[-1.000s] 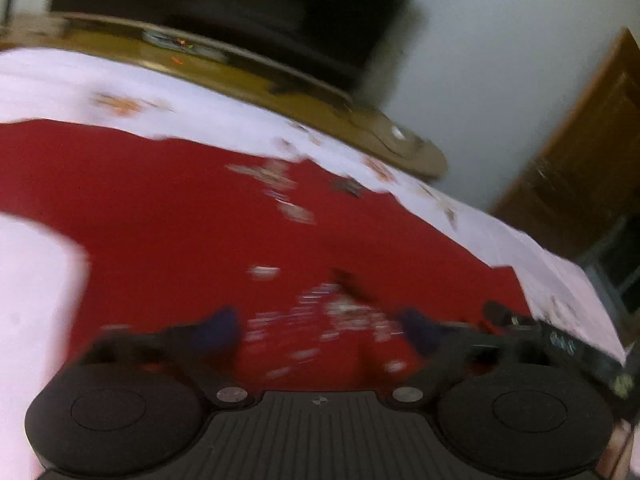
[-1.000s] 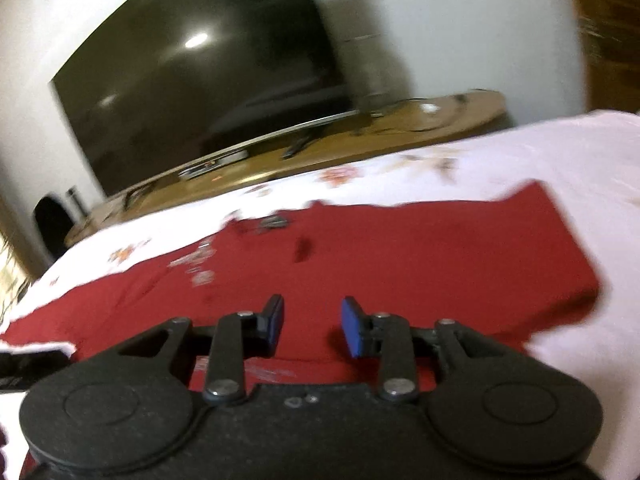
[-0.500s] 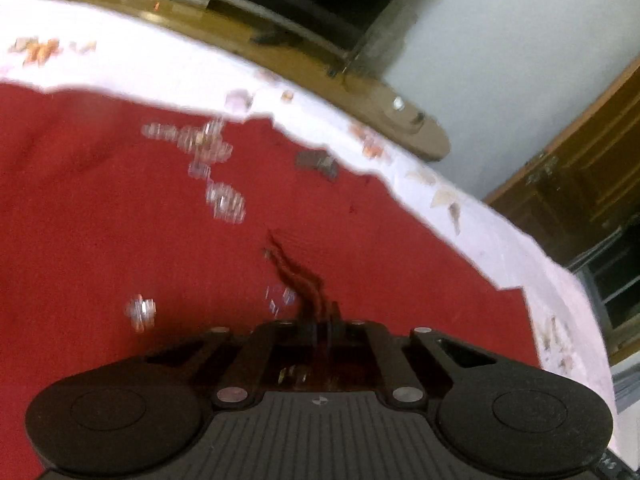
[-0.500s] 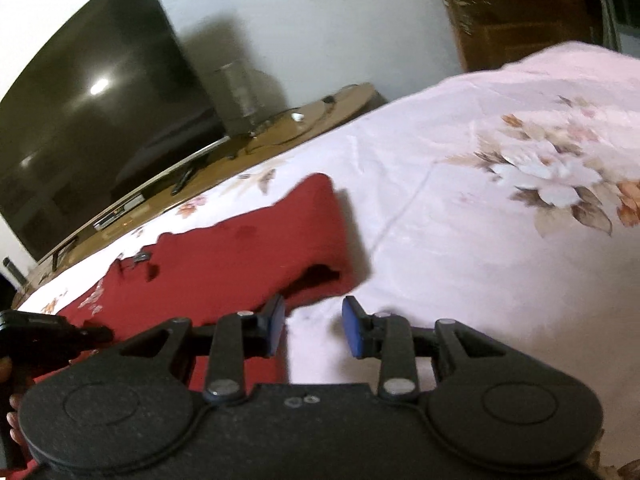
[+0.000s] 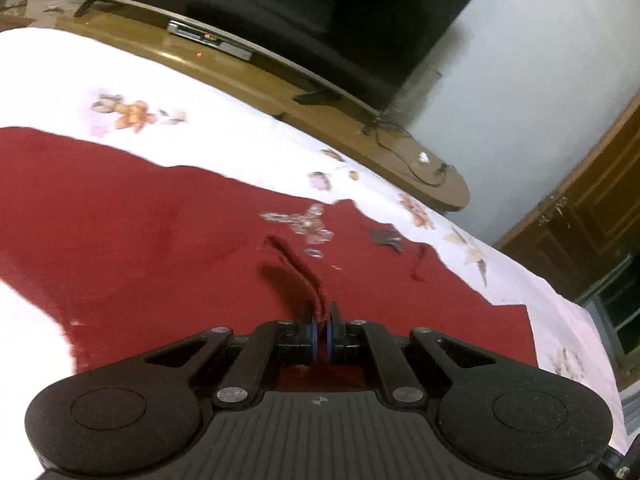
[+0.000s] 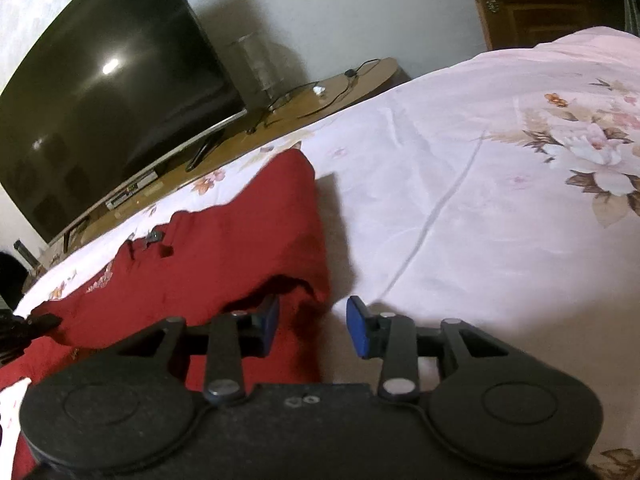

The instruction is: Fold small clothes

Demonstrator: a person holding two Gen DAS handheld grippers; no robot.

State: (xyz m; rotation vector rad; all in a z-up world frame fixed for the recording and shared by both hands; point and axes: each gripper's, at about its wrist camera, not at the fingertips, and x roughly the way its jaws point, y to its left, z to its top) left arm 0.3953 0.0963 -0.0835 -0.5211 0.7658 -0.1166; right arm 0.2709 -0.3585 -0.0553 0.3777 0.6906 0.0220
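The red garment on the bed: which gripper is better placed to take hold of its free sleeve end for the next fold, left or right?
Right. The right gripper is open, with the sleeve end of the red garment between its jaws, not yet pressed. The left gripper is already shut on a pinched ridge of the cloth.

I can't read any text from here. The box (image 5: 209,37) under the TV (image 5: 280,8), far ahead of my left claw, shows a small lit display, too blurred to make out. The pale print on the red shirt (image 5: 140,220), just ahead of that claw, is illegible too.
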